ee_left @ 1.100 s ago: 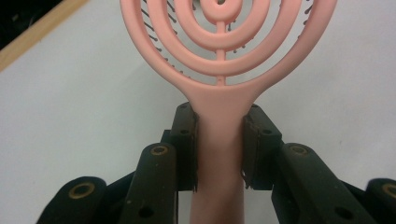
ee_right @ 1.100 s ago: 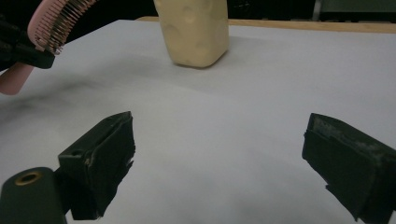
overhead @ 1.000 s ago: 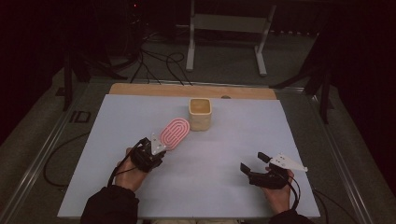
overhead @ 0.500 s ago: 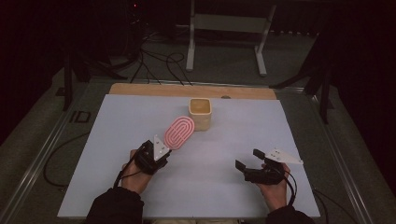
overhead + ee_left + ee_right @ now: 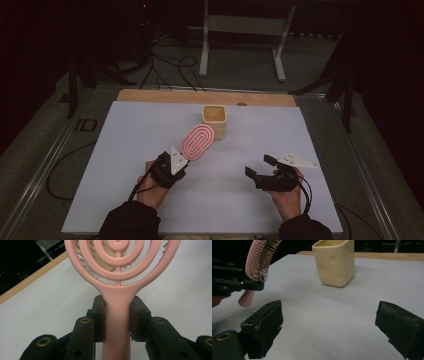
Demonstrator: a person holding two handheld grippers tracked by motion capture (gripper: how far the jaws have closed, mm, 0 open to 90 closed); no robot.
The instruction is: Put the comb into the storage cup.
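Observation:
A pink hairbrush [image 5: 198,142] with a looped oval head is held above the table, tilted up toward a cream cup [image 5: 214,120] just behind it. My left gripper [image 5: 180,161] is shut on its handle. In the left gripper view the pads [image 5: 100,320] press both sides of the brush handle [image 5: 117,297]. My right gripper [image 5: 259,165] hovers at the front right, pointing left, jaws open and empty. The right gripper view shows its open gripper [image 5: 332,325], with the cup [image 5: 335,263] ahead. The brush [image 5: 259,262], bristles to the right, is at the upper left in the left gripper [image 5: 237,282].
A white sheet [image 5: 125,130] covers the table, with a wooden strip [image 5: 165,95] along its far edge. Beyond the table are a dark floor, cables [image 5: 170,65] and a metal stand [image 5: 240,30]. Both of the person's dark sleeves come in at the bottom.
My right gripper has shifted left toward the table's middle and lifted slightly. The left gripper and the brush have stayed almost where they were.

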